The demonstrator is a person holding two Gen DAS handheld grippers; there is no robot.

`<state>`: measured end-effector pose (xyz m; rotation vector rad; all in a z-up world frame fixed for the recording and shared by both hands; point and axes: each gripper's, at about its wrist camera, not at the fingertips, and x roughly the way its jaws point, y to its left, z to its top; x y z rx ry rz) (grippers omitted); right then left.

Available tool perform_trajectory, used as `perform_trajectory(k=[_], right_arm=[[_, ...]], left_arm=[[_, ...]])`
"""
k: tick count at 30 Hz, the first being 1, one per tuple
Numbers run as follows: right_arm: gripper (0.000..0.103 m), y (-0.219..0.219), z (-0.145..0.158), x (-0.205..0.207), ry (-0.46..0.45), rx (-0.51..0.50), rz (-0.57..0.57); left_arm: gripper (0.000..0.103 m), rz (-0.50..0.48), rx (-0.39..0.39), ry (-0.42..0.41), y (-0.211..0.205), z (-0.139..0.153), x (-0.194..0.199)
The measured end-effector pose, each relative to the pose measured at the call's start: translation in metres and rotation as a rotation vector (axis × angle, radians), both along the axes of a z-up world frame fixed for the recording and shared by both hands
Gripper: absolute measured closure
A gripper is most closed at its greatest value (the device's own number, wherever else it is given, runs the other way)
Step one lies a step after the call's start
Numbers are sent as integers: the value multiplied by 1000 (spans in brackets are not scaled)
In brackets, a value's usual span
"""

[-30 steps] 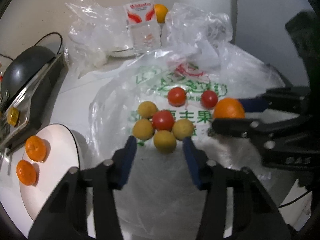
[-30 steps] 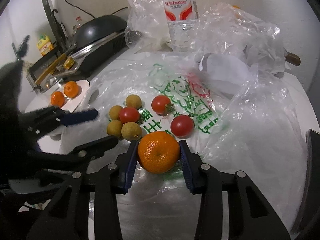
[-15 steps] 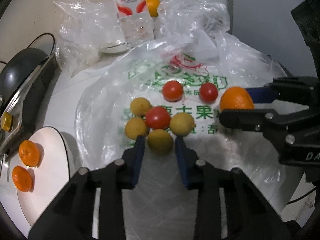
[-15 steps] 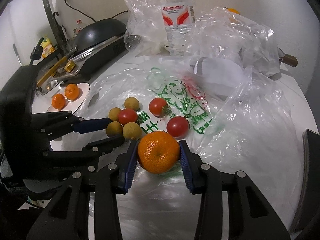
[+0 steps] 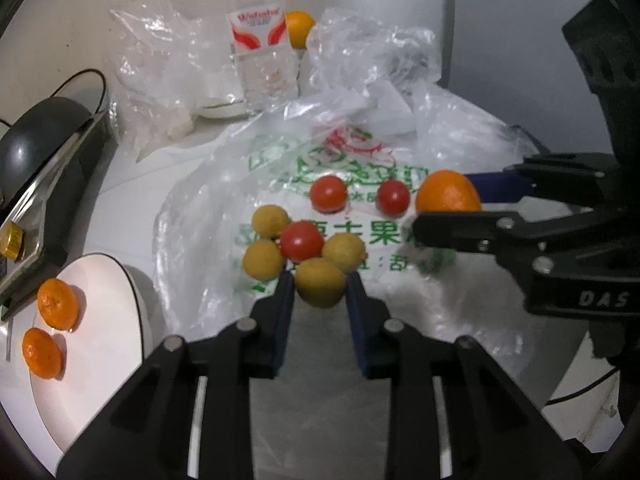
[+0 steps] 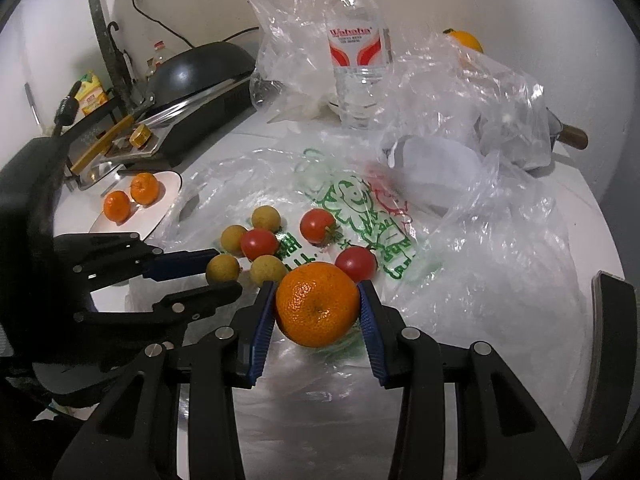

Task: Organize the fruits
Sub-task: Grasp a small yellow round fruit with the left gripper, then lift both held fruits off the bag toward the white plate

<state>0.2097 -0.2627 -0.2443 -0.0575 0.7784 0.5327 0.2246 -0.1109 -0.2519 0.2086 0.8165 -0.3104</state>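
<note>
On a printed plastic bag (image 5: 224,184) lie three small yellow fruits (image 5: 270,220) and three red tomatoes (image 5: 302,240). My left gripper (image 5: 320,278) is shut on one more yellow fruit (image 5: 320,286) at the near edge of that cluster, its blue pads pressing both sides. In the right wrist view the same fruit (image 6: 223,268) sits between the left gripper's fingers (image 6: 180,262). My right gripper (image 6: 318,294) is shut on an orange mandarin (image 6: 318,306), also seen as the mandarin (image 5: 448,194) at the right. A white plate (image 5: 104,320) at the left holds two mandarins (image 5: 58,302).
A water bottle (image 5: 260,48) stands at the back among crumpled clear bags (image 5: 160,72), with another orange (image 5: 298,28) behind it. A black cooking appliance (image 5: 36,148) lies at the far left. A pan handle (image 6: 572,136) sticks out at the right.
The left gripper's jaws have narrowed from wide apart to pressing on the nearest yellow fruit. The right gripper keeps the mandarin and has barely moved.
</note>
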Motion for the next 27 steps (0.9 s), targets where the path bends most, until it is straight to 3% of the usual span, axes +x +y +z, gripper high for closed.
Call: perform_trajectory(k=[27], right_arm=[[60, 48, 42, -49, -89, -11, 55]], left_arm=[[76, 10, -87, -128, 44, 52, -66]])
